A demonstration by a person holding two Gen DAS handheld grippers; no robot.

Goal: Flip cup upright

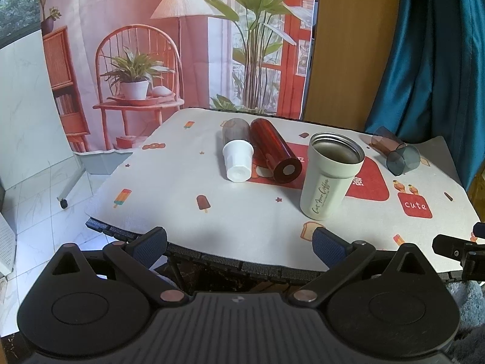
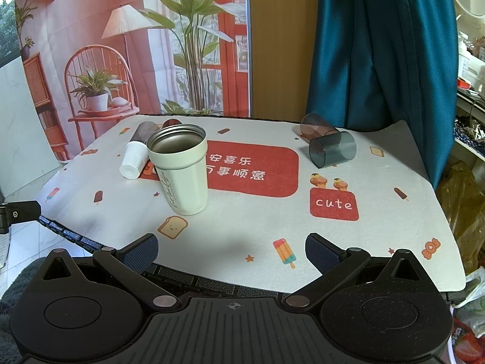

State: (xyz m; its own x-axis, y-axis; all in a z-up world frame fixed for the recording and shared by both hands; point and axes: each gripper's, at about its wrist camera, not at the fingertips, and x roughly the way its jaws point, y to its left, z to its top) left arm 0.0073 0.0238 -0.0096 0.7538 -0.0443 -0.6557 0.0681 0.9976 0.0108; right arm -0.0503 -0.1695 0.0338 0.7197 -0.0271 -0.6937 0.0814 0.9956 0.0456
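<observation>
Four tumbled vessels around upright pale-green steel-lined coffee cup (image 1: 330, 179): white-capped smoky bottle (image 1: 238, 151) and red cylindrical tumbler (image 1: 275, 154) behind-left, blue-grey translucent cup (image 2: 332, 148) far right. Left gripper (image 1: 239, 242) and right gripper (image 2: 232, 247) spread wide, empty. Risk: rolling, slipping from pads, knocking neighbours.

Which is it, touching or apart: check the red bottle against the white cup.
Apart. In the left wrist view, tablecloth shows between the lying red bottle and the upright white cup.

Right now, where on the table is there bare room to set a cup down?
Free: the near strip between the white cup and the cute patch. Crowded: behind the cup, where the red bottle and white-capped bottle lie; two tumblers fill the far right.
</observation>
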